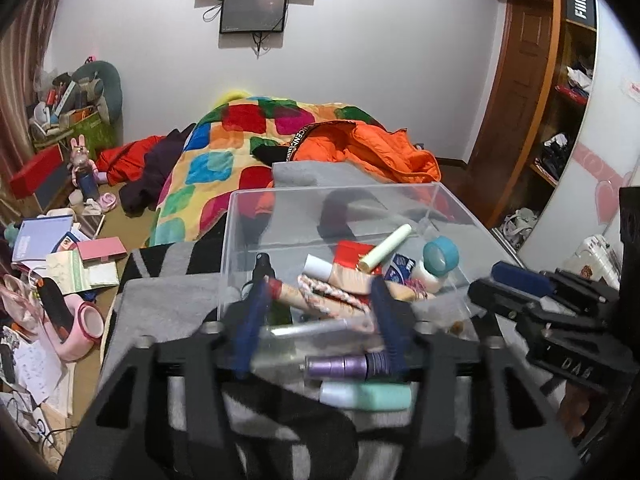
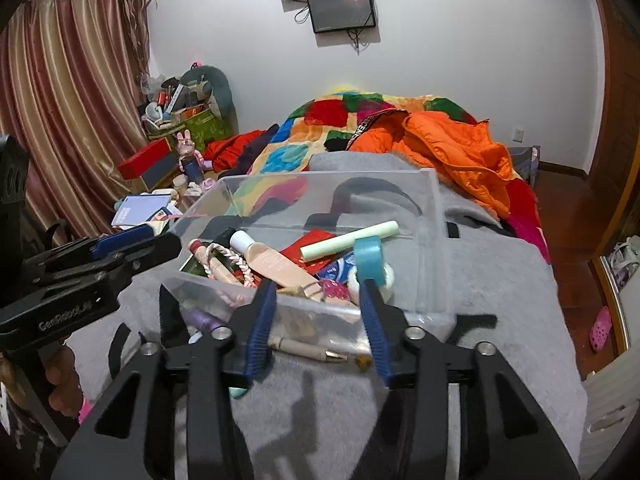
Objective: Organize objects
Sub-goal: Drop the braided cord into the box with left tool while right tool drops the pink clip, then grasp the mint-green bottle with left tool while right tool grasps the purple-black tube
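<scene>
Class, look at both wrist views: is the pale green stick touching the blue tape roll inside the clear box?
Apart. The right wrist view shows the pale green stick lying behind the blue tape roll, with red packaging showing between them.

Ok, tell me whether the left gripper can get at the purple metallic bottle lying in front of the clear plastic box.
Probably yes. The left gripper stands open, and the purple metallic bottle lies uncovered on the grey blanket just beneath its fingers, outside the clear plastic box.
</scene>
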`<act>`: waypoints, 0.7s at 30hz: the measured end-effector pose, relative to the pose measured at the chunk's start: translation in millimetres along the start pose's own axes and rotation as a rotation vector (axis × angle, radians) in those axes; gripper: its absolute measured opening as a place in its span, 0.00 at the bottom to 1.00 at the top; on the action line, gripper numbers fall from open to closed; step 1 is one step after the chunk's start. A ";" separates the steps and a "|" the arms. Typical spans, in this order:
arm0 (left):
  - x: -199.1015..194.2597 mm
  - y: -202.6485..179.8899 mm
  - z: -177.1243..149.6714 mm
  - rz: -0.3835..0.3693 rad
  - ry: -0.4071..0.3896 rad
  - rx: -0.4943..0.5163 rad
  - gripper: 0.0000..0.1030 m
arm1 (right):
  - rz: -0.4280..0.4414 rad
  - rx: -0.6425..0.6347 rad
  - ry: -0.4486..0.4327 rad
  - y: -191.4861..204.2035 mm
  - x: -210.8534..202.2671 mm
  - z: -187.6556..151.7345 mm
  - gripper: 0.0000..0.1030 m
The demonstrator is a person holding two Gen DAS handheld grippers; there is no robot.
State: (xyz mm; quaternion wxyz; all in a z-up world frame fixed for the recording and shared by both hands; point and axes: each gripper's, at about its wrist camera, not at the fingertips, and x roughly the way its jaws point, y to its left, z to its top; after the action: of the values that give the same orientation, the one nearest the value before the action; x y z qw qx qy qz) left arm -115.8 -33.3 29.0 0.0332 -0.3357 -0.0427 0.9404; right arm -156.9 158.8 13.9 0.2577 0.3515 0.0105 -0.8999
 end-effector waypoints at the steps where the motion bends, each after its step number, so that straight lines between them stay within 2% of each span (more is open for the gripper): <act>1: -2.5 -1.5 -3.0 0.004 -0.001 0.005 0.68 | 0.001 0.006 0.001 -1.8 -2.7 -2.0 0.41; 5: -5.1 -11.4 -15.7 0.006 0.016 0.045 0.74 | 0.004 0.034 0.014 -9.1 -9.8 -13.5 0.41; 12: 14.6 -23.5 -46.1 -0.042 0.125 0.071 0.77 | -0.012 0.056 0.053 -16.8 -10.6 -29.9 0.43; 13: 19.7 -25.1 -51.5 -0.062 0.149 0.073 0.79 | -0.011 0.061 0.057 -18.0 -10.8 -31.8 0.45; 14: 25.7 -26.5 -56.6 -0.070 0.174 0.073 0.86 | -0.011 0.065 0.058 -19.2 -11.8 -33.1 0.47; 17: 37.5 -29.2 -65.0 -0.066 0.215 0.085 0.87 | -0.008 0.069 0.061 -20.5 -14.0 -35.6 0.48; 21: 45.6 -34.7 -66.5 -0.069 0.226 0.093 0.87 | 0.004 0.055 0.065 -17.0 -14.5 -36.1 0.49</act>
State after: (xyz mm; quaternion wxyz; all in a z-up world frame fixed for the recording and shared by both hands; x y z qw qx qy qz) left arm -107.7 9.2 -47.4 0.0858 -0.4360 -0.0067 0.8958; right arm -133.2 187.4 -6.7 0.2494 0.3875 -0.0067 -0.8875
